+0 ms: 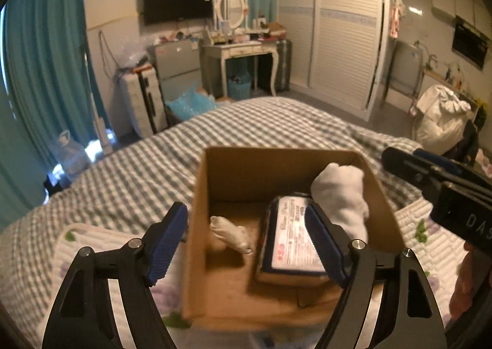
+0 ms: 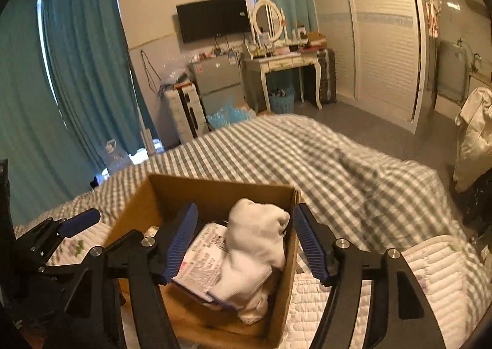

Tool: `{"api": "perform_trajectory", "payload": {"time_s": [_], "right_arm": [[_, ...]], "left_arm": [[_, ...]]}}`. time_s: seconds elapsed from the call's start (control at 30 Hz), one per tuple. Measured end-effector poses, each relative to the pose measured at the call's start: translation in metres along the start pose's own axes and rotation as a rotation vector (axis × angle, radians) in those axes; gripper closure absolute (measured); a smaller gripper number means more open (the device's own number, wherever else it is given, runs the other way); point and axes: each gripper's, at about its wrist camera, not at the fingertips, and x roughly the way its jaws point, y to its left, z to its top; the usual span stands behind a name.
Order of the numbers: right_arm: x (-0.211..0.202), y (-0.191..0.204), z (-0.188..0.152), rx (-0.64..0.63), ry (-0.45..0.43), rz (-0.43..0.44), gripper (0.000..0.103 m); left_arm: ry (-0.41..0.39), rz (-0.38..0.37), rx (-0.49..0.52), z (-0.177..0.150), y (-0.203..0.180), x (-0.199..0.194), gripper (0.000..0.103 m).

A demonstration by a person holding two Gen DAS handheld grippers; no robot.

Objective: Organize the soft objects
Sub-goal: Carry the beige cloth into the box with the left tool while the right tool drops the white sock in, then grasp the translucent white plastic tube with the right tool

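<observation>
An open cardboard box [image 1: 196, 207] sits on the bed; it also shows in the right wrist view [image 2: 132, 210]. Inside lie a white rolled towel [image 1: 341, 195] [image 2: 255, 244], a blue-edged tissue pack [image 1: 295, 238] [image 2: 203, 259] and a small white crumpled cloth [image 1: 230, 235]. My left gripper [image 1: 249, 244] is open and empty over the box's near left side. My right gripper [image 2: 243, 247] is open and empty, its fingers on either side of the towel, above it. The right gripper also shows in the left wrist view [image 1: 430, 176].
The box rests on a white quilted pad [image 1: 92, 244] [image 2: 384, 272] over a grey checked bedspread [image 1: 246, 124] [image 2: 307, 152]. Beyond the bed stand a dresser with mirror [image 1: 243, 47], a small fridge [image 1: 175, 60], teal curtains [image 1: 40, 57] and a wardrobe [image 1: 338, 26].
</observation>
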Motion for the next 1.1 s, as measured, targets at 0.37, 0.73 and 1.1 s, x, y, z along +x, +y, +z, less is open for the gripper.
{"api": "perform_trajectory", "payload": {"time_s": [0.37, 0.73, 1.1], "right_arm": [[-0.162, 0.048, 0.015, -0.119, -0.122, -0.05, 0.021], [-0.182, 0.094, -0.086, -0.22, -0.015, 0.015, 0.005], [-0.078, 0.093, -0.2, -0.169, 0.239, 0.083, 0.021]], "left_arm": [[-0.238, 0.028, 0.063, -0.001, 0.024, -0.181, 0.019], [-0.217, 0.074, 0.057, -0.091, 0.043, -0.218, 0.019], [0.023, 0.028, -0.012, -0.182, 0.049, -0.119, 0.019]]}}
